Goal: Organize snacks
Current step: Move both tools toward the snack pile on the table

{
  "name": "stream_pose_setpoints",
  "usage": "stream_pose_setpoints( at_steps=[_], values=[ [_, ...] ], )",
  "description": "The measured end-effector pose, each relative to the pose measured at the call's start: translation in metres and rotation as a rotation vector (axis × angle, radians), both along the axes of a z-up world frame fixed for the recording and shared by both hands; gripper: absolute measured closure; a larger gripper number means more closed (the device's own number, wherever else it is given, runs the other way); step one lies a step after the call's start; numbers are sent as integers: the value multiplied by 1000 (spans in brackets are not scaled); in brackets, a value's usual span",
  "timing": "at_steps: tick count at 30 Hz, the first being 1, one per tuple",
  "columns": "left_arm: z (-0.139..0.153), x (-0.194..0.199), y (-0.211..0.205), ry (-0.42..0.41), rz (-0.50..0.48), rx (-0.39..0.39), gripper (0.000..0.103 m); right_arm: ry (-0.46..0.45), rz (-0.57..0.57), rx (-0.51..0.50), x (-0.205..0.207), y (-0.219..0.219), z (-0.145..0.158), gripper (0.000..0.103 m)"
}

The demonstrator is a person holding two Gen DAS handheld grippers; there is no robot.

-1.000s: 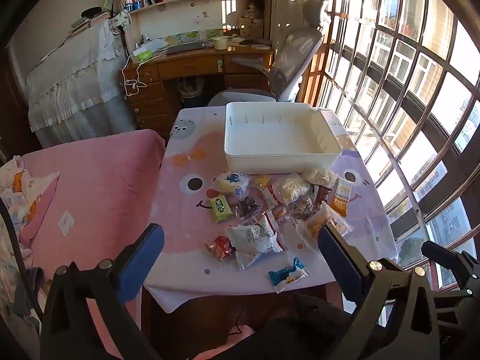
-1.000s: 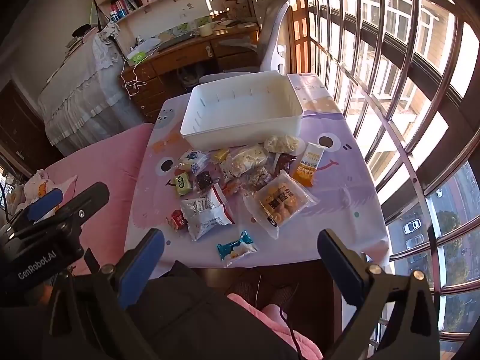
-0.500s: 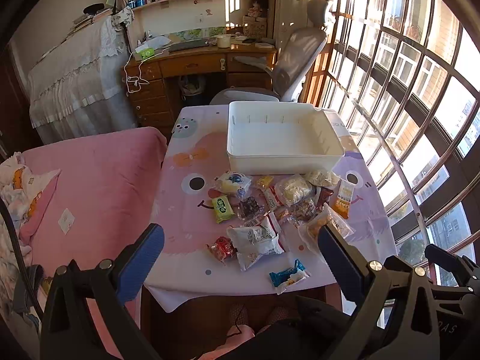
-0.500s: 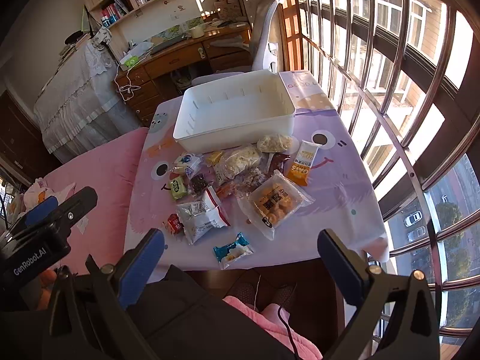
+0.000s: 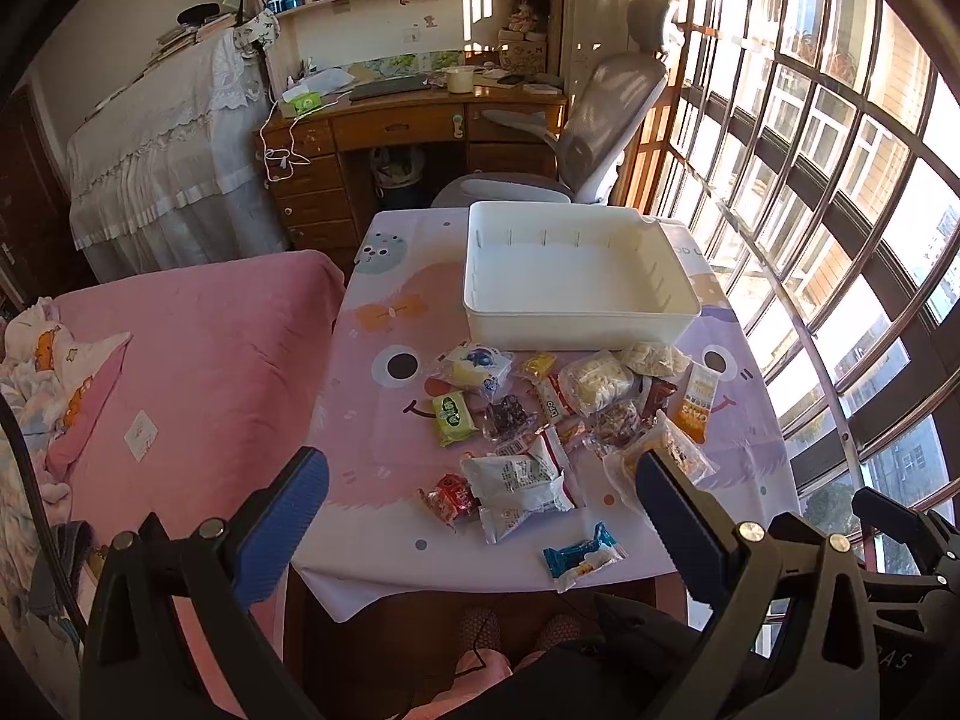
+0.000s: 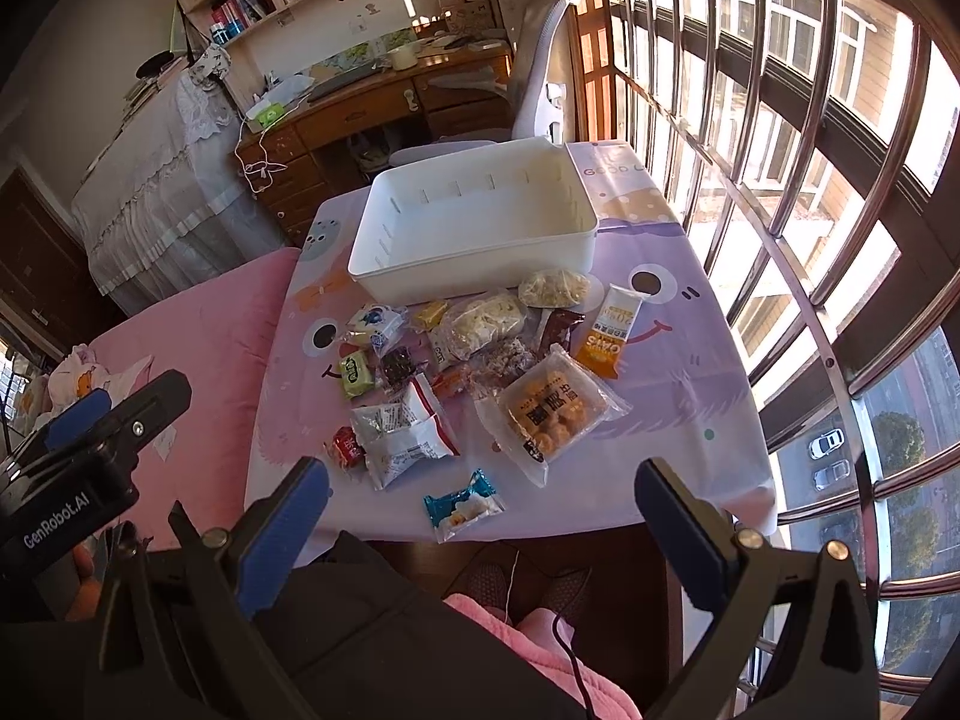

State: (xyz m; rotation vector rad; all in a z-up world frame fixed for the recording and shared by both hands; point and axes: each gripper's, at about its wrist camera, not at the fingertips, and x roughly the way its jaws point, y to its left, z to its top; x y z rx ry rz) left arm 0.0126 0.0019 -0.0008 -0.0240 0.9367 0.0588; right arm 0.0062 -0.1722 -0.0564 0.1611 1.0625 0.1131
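Snacks (image 6: 480, 372) lie loose on the bench (image 6: 690, 372) before the empty white bin (image 6: 474, 222) (nothing sorted); both tongs (image 5: 480, 516) (image 6: 480, 516) hover apart, so first pick requires descent.

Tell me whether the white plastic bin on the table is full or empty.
Empty. The white plastic bin shows only bare floor and walls in both views; every snack packet lies on the tablecloth outside it.

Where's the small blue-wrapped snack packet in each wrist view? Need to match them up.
Left wrist: small blue-wrapped snack packet lower centre-right, nearest the table's front edge.
Right wrist: same packet lower centre, between the open fingers.
Shared landmark: empty white plastic bin behind the snacks.
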Motion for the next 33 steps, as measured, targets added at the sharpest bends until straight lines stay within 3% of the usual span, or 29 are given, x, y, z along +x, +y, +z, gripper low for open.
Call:
stream_pose_setpoints(
  at_steps=[17, 33],
  values=[
    [0, 8, -7, 33, 67, 31, 1, 11, 78, 1, 18, -10, -8, 1],
    [-36, -3, 2, 143, 99, 51, 1, -5, 184, -12, 20, -19, -44, 4]
  ],
)
